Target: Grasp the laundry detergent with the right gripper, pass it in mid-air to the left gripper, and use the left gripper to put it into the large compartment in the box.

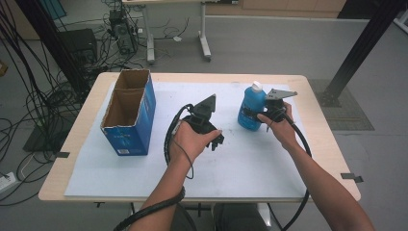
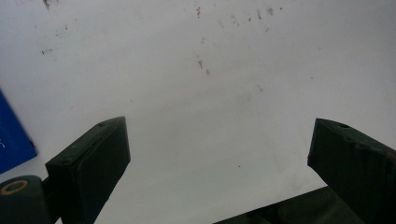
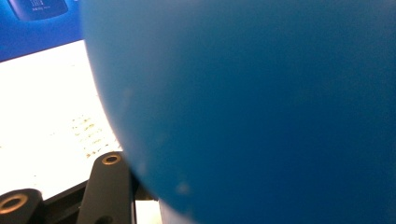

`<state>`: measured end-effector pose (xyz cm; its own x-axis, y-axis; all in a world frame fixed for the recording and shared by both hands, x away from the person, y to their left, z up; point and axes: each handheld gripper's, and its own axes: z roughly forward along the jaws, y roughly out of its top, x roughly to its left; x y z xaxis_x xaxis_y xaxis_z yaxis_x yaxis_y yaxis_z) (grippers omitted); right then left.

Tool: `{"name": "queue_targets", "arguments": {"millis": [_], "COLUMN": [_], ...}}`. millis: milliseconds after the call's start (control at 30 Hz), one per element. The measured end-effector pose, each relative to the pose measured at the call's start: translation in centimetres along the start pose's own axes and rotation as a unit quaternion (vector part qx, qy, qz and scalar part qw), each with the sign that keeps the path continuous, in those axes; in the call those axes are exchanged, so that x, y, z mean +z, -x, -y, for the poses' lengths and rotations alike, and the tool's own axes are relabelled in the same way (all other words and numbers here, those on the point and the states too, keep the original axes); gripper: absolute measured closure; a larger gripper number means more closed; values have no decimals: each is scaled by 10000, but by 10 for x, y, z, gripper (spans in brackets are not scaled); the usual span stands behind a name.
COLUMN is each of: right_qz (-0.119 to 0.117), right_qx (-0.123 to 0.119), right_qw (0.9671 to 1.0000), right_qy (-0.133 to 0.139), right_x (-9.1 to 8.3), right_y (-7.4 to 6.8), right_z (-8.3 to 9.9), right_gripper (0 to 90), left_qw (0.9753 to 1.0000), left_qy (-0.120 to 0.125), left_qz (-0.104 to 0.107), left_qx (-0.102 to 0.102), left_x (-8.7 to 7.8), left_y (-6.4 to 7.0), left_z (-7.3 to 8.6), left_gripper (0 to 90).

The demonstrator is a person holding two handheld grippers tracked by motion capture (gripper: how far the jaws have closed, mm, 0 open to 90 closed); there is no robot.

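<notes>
the right hand-held gripper [image 1: 255, 114] is closed around the upright blue bottle [image 1: 251, 109] on the right of the surface [image 1: 144, 178]. the left hand-held gripper [image 1: 211, 139] hovers mid-surface, jaws wide apart and holding nothing, near the box [image 1: 137, 120].

Even, soft overhead light filled the high view, with faint shadows beneath the hands. The right gripper view was blurred by the close blue bottle [image 3: 261, 107], and the white mat [image 3: 42, 121] beside it glared, overexposed.
</notes>
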<state>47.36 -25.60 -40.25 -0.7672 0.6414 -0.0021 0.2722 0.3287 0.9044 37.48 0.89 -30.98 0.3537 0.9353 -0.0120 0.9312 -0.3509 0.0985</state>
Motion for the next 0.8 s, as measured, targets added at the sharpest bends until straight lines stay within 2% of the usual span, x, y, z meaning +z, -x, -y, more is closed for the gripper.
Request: {"name": "queue_targets", "arguments": {"millis": [800], "right_qz": [-7], "right_qx": [29], "right_qw": [10000], "right_qy": [1], "right_x": [0], "right_y": [0], "right_z": [0], "right_gripper": [433], "left_qw": [10000], "left_qy": [20], "left_qz": [-33], "left_qx": [3], "left_x": [-4], "left_y": [0], "left_z": [0], "left_gripper": [61]}}
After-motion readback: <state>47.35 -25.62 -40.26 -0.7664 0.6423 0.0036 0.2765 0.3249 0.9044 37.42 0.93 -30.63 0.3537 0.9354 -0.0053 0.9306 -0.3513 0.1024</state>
